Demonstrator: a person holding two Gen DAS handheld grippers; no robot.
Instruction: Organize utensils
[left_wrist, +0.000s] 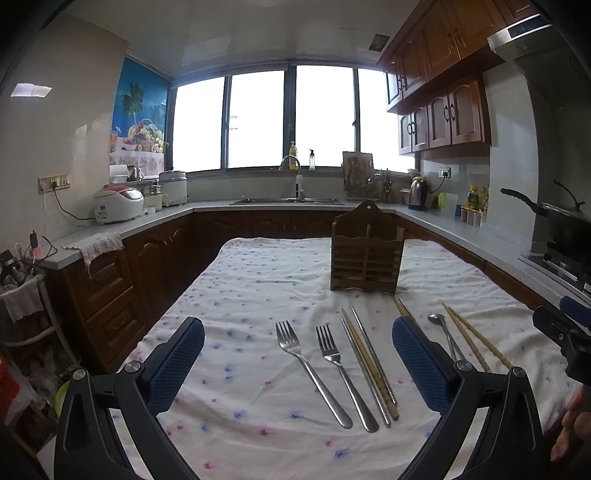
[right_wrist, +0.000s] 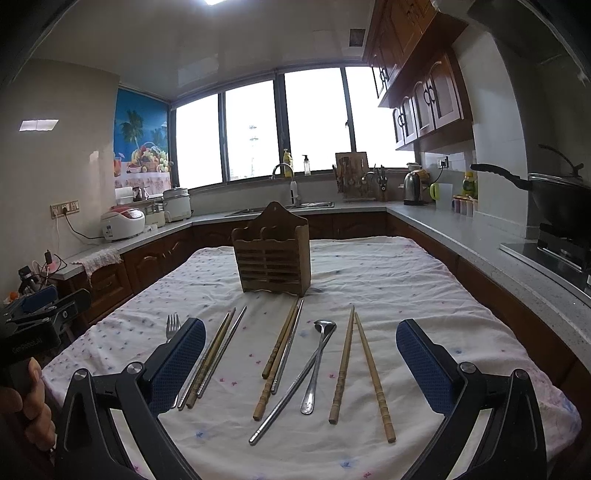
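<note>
The wooden utensil holder (right_wrist: 272, 254) stood upright on the cloth-covered desk (right_wrist: 388, 273), beyond both hand-held grippers. Two forks (left_wrist: 312, 369) lay between the left hand-held gripper's (left_wrist: 298, 363) spread, empty fingers. Wooden chopsticks (right_wrist: 364, 369), a spoon (right_wrist: 319, 363) and what looked like metal chopsticks lay between the right hand-held gripper's (right_wrist: 300, 363) fingers, likewise released.
</note>
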